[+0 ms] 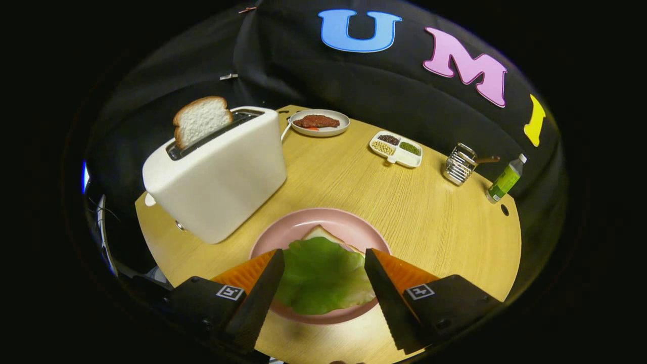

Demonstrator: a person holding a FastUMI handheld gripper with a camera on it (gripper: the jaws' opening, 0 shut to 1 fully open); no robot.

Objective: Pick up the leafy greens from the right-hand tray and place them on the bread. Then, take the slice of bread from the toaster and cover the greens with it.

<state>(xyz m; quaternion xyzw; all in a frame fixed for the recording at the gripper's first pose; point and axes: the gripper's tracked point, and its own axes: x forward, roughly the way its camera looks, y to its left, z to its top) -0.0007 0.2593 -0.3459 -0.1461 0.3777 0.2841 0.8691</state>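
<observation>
A green lettuce leaf [319, 275] lies on a slice of bread [321, 233] on a pink plate [323, 220], right between my fingers. Only a corner of that bread peeks out beyond the leaf. My gripper [323, 259] is open, its fingers standing apart on either side of the leaf and above it, pressing on nothing. Beyond and to the left stands a white toaster [217, 174] with a second slice of bread [201, 120] sticking up out of its slot.
On the wooden table [429, 212], a white plate with a reddish patty [319, 123] sits behind the toaster. Further right are a divided dish of beans [396, 148], a wire holder [460, 164] and a green-labelled bottle [505, 179] near the table's right edge.
</observation>
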